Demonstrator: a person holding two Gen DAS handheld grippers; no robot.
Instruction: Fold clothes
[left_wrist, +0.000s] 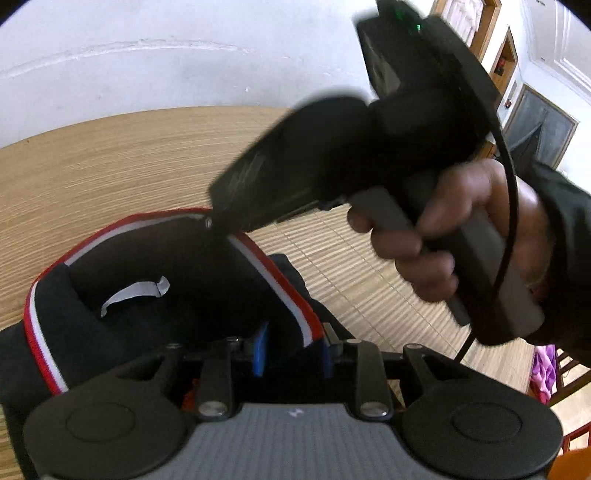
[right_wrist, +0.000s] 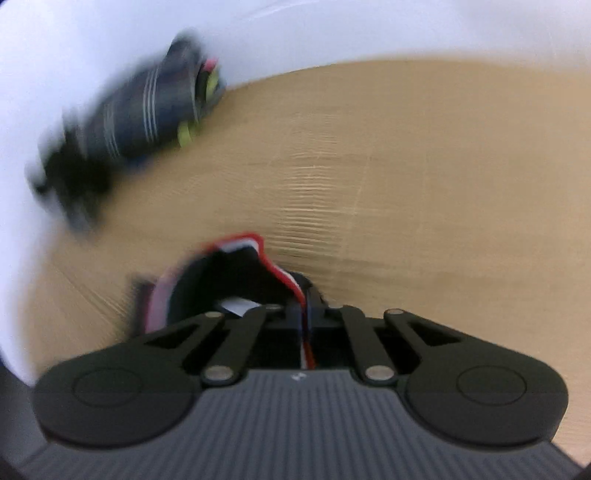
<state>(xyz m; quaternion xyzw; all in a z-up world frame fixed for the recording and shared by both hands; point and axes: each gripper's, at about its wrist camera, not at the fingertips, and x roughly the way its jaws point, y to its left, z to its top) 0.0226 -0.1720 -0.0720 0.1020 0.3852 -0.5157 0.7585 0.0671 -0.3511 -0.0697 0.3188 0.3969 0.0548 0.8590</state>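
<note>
On the wooden table (left_wrist: 92, 177) lies a black garment (left_wrist: 155, 258) with a red-and-white striped band (left_wrist: 284, 295) round its opening, and both grippers are at that band. The left gripper (left_wrist: 291, 354) sits at the near edge of the opening, its blue pads (left_wrist: 261, 349) a little apart with the striped band and black cloth between them; whether the pads press on the cloth I cannot tell. A white label (left_wrist: 135, 293) shows inside the opening, beyond those pads. The right gripper (right_wrist: 304, 314) has its fingers drawn close together on the striped band (right_wrist: 284, 275), which runs straight down between them. From the left wrist view the right gripper's tip (left_wrist: 218, 218) meets the far rim of the opening, across from the left pads, and a hand (left_wrist: 461, 236) in a dark sleeve (left_wrist: 565, 229) grips its grey handle to the right of the garment. Far beyond the garment, at the table's back left edge against the white wall (right_wrist: 110, 37), lies a blurred heap of dark clothes (right_wrist: 140, 114) with light stripes.
</note>
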